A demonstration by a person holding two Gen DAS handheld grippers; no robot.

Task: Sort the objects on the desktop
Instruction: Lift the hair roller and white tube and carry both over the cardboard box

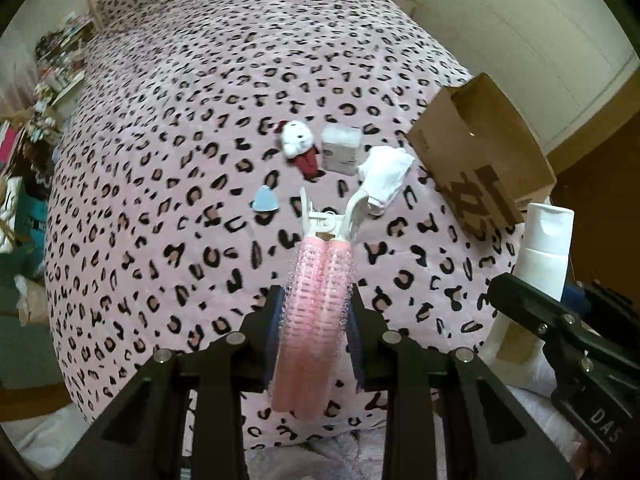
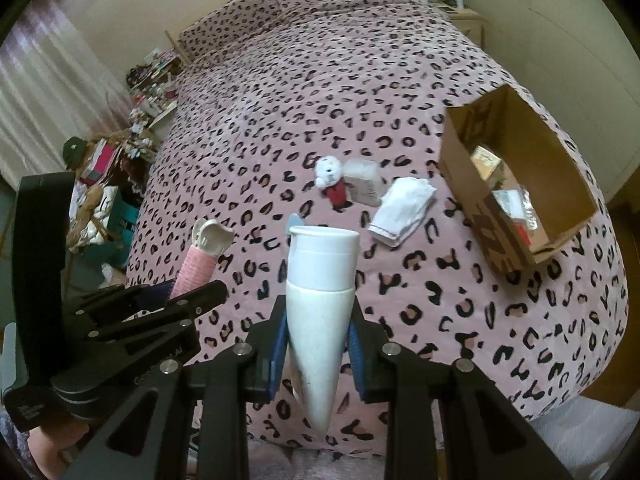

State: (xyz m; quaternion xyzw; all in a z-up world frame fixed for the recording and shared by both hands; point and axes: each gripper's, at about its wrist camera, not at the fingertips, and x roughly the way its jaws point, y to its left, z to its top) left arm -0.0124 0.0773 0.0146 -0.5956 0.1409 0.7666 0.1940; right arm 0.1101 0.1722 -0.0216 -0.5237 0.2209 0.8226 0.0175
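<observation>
My left gripper [image 1: 314, 312] is shut on a pink hair-roller clip [image 1: 316, 300] with a white clip end, held above the leopard-print bedspread [image 1: 160, 200]. My right gripper [image 2: 318, 332] is shut on a white tube [image 2: 322, 292], cap pointing forward. On the bed ahead lie a small white plush with red body [image 1: 298, 144], a white tissue pack [image 1: 342, 148], a folded white cloth [image 1: 384, 174] and a light-blue piece [image 1: 265, 200]. A brown cardboard box [image 2: 516, 184] stands at the right, open, with items inside. The left gripper and roller clip [image 2: 196, 264] show at the left of the right wrist view.
The right gripper and tube [image 1: 544, 248] sit at the right edge of the left wrist view. Cluttered shelves and bags [image 2: 108, 184] stand left of the bed. A wall [image 2: 540, 40] runs along the right side.
</observation>
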